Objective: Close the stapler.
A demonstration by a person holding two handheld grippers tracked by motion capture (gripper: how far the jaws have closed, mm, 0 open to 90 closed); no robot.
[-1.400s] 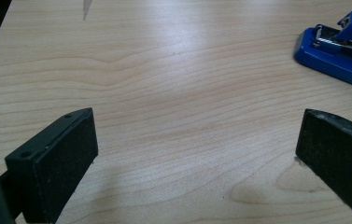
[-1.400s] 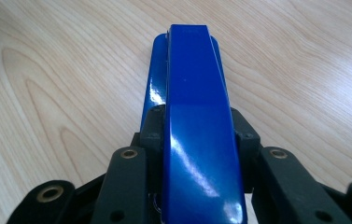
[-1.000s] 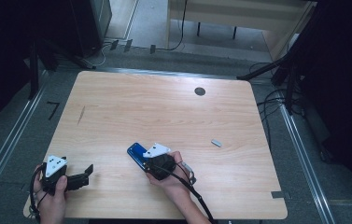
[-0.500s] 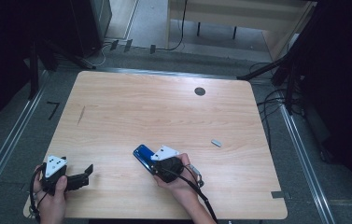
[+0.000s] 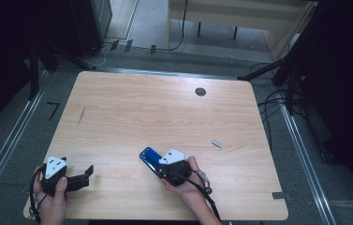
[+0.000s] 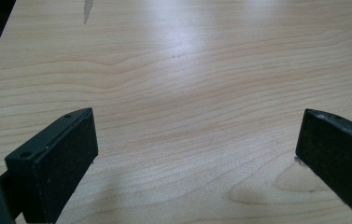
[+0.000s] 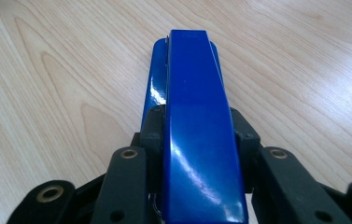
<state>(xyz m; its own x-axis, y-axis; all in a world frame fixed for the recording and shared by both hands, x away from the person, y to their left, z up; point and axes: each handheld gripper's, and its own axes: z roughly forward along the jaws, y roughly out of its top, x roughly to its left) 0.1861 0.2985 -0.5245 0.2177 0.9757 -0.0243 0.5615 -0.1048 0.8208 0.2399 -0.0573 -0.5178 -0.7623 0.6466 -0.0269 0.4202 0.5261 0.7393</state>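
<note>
The right tongs (image 7: 197, 140) clamp a blue stapler (image 7: 194, 107) near the bench's (image 5: 132, 112) front edge and should keep it level, while the left tongs (image 6: 197, 154) rest open.

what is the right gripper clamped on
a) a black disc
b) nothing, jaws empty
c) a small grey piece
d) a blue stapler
d: in the right gripper view the jaws press on both sides of the blue stapler; in the high view it sticks out of the right gripper.
</note>
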